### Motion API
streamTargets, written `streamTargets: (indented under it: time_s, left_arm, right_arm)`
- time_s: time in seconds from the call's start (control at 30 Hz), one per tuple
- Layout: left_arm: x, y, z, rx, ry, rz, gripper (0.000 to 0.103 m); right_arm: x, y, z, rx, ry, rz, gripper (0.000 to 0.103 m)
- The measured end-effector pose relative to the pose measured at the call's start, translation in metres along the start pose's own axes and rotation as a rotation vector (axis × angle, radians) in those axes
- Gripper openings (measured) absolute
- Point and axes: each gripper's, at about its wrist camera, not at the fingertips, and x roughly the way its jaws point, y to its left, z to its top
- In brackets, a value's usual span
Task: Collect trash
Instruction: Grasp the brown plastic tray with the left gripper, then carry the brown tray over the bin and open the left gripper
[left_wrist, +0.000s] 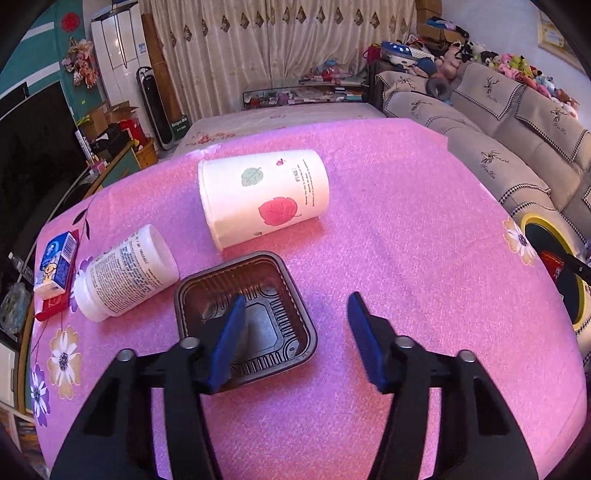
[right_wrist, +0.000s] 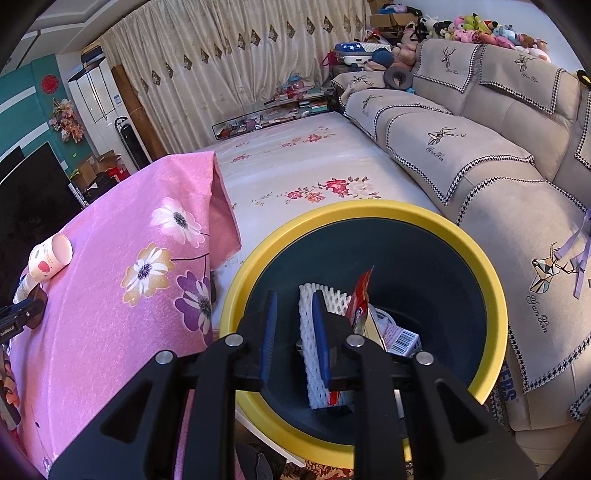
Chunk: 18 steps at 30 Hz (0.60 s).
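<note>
My left gripper (left_wrist: 295, 306) is open above the pink tablecloth; its left finger hangs over a dark brown plastic tray (left_wrist: 275, 291), its right finger over bare cloth. Behind the tray a white paper cup with leaf prints (left_wrist: 264, 197) lies on its side. A white bottle with printed text (left_wrist: 125, 273) lies to the left, next to a small blue carton (left_wrist: 55, 264). My right gripper (right_wrist: 293, 308) hangs over the yellow-rimmed bin (right_wrist: 369, 210), jaws slightly apart with nothing between them. White foam netting (right_wrist: 308, 332), a red wrapper (right_wrist: 362, 291) and a barcoded box (right_wrist: 400, 338) lie in the bin.
The bin stands on the floor at the table's right edge, between the table and a beige sofa (right_wrist: 480, 147). The bin's rim also shows in the left wrist view (left_wrist: 535, 221). A red packet (left_wrist: 55, 306) lies under the carton. A white floral bed (right_wrist: 295, 166) lies behind.
</note>
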Motion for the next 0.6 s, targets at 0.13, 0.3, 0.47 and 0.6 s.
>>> streamTargets:
  time_s: [0.13, 0.3, 0.47, 0.6]
  left_arm:
    - [0.004, 0.001, -0.003, 0.0, 0.021, -0.008, 0.026]
    - [-0.003, -0.002, -0.006, 0.007, 0.007, -0.029, 0.014]
    - [-0.021, -0.016, -0.007, 0.043, -0.021, -0.062, 0.008]
    - [-0.041, -0.04, -0.004, 0.086, -0.05, -0.108, 0.008]
  right_arm:
    - [0.0, -0.003, -0.001, 0.007, 0.001, 0.007, 0.019]
    - [-0.002, -0.006, -0.002, 0.011, -0.002, 0.013, 0.019]
    - [-0.008, -0.013, -0.004, 0.022, -0.012, 0.016, 0.019]
    - [-0.016, -0.021, -0.007, 0.035, -0.023, 0.016, 0.019]
